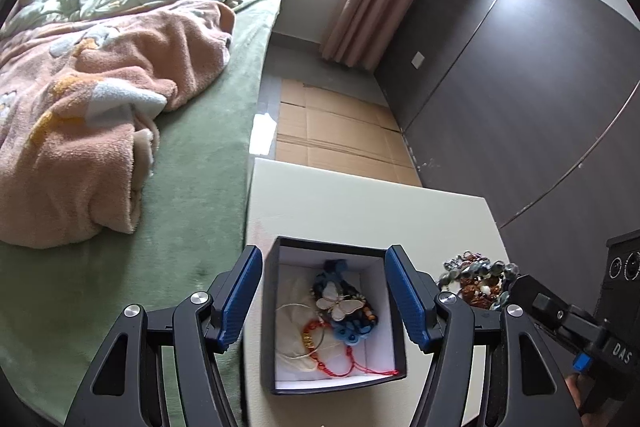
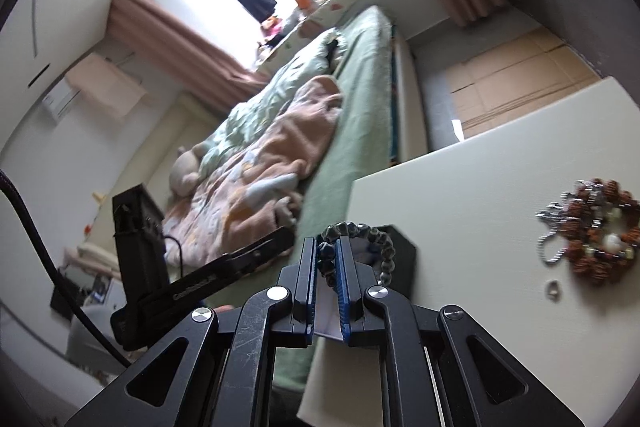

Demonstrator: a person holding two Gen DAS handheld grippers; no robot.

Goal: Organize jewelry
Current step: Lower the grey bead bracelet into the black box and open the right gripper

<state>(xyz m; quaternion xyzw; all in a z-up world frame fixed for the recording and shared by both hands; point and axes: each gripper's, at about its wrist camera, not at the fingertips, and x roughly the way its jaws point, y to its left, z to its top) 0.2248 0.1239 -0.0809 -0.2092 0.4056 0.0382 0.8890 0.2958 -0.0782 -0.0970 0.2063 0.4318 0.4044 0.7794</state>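
A dark open box [image 1: 280, 251] with a white lining sits on the white table [image 1: 340, 203]. Inside lie a butterfly piece [image 1: 340, 303], blue beadwork, a red cord bracelet [image 1: 344, 363] and a thin bangle. My left gripper [image 1: 325, 299] is open, its blue pads on either side of the box. My right gripper [image 2: 328, 259] is shut on a grey-green bead bracelet [image 2: 380, 239], held above the box [image 2: 404, 259]. A heap of brown beads and silver chain [image 2: 592, 235] lies on the table to the right; it also shows in the left wrist view [image 1: 476, 279].
A small ring [image 2: 554, 289] lies near the heap. A bed with green sheet [image 1: 208, 163] and pink blanket [image 1: 100, 107] runs along the table's left side. Cardboard [image 1: 340, 131] covers the floor beyond the table. A dark wardrobe [image 1: 520, 87] stands to the right.
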